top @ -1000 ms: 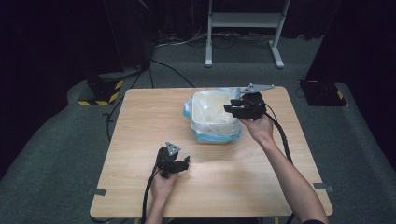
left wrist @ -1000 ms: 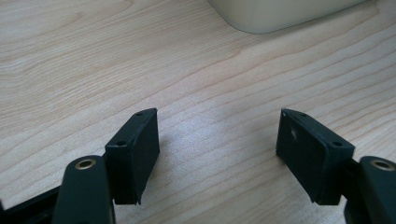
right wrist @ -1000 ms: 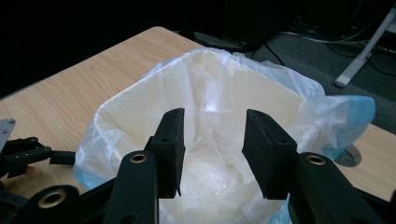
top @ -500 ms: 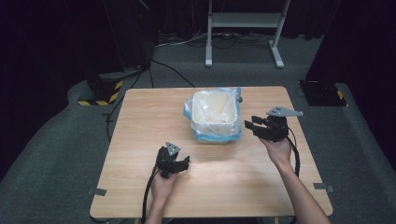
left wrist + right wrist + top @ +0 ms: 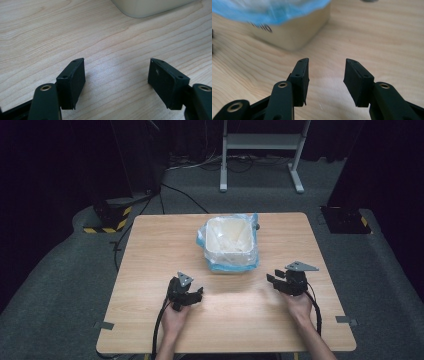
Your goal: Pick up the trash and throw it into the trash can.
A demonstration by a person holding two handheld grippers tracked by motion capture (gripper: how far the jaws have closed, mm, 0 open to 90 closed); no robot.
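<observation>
Having left the lined bin (image 5: 230,242), the right gripper (image 5: 274,281) hovers nearer the person.

Both grippers are black: the left gripper (image 5: 192,296) and right gripper (image 5: 274,281) each carry a grey three-cornered plate, flat rectangular jaw pads with small screw holes, brass-ringed pivots, and a trailing black cable.

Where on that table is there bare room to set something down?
Bare wood lies left of the lined bin, right of it toward the table edge, and between the left tongs and right tongs. It is crowded only at the middle back, where the bin stands.
</observation>
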